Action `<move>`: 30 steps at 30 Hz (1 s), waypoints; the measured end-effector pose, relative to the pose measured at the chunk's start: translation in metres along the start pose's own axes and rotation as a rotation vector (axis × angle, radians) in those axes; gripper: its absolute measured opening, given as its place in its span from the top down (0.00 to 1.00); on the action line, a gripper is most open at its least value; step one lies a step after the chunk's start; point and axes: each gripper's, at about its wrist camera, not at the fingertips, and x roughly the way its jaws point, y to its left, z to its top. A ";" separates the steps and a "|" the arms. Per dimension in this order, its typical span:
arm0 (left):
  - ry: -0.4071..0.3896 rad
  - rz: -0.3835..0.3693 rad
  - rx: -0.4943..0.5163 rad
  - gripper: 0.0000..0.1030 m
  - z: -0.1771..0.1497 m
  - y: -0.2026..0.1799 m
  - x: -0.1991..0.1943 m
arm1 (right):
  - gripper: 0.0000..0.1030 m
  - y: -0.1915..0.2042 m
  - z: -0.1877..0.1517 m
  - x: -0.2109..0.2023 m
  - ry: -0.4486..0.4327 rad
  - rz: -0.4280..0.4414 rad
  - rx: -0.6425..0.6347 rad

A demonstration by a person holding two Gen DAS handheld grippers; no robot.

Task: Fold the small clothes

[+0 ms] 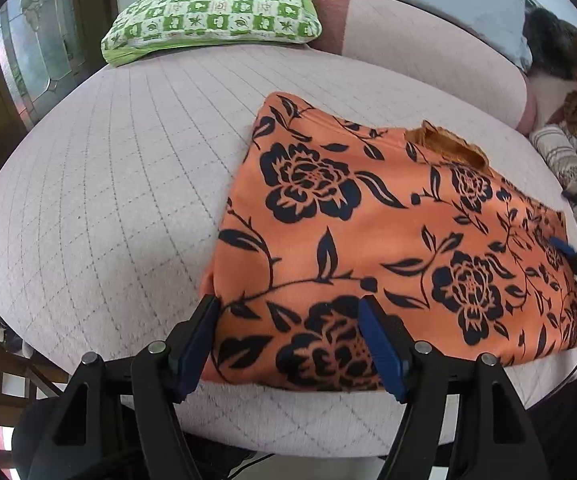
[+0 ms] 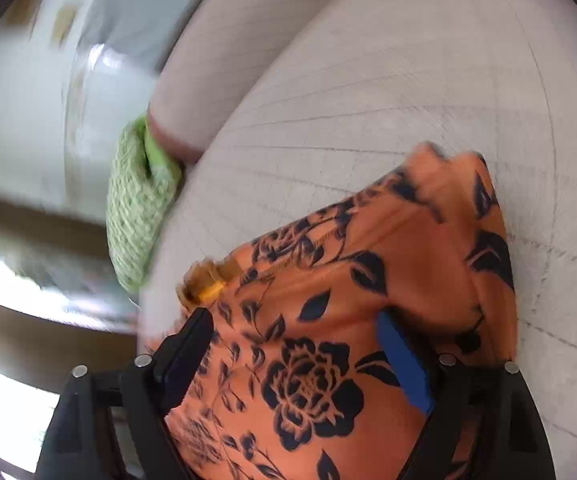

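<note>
One orange garment (image 1: 388, 240) with black flower print lies folded on the pale quilted bed (image 1: 108, 200), toward its near edge. We see our left gripper (image 1: 288, 312) spread wide over the garment's near-left corner, pads pinching nothing. Our right gripper (image 2: 296, 324) also stands spread above the cloth, nothing clamped; its view is blurred. From the left wrist view its blue tip shows at the garment's far right edge. Beyond, a green checked pillow (image 1: 212, 8) rests beside a pink bolster (image 1: 428, 44).
</note>
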 end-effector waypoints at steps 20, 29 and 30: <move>-0.091 -0.043 0.048 0.29 0.001 -0.038 -0.035 | 0.17 0.013 -0.176 -0.132 -0.116 -0.039 -0.038; -0.118 -0.053 0.146 0.25 0.006 -0.093 -0.036 | 0.17 -0.036 -0.167 -0.131 -0.183 -0.037 0.190; -0.108 -0.047 0.164 0.25 0.006 -0.101 -0.028 | 0.17 -0.037 -0.162 -0.129 -0.191 -0.049 0.194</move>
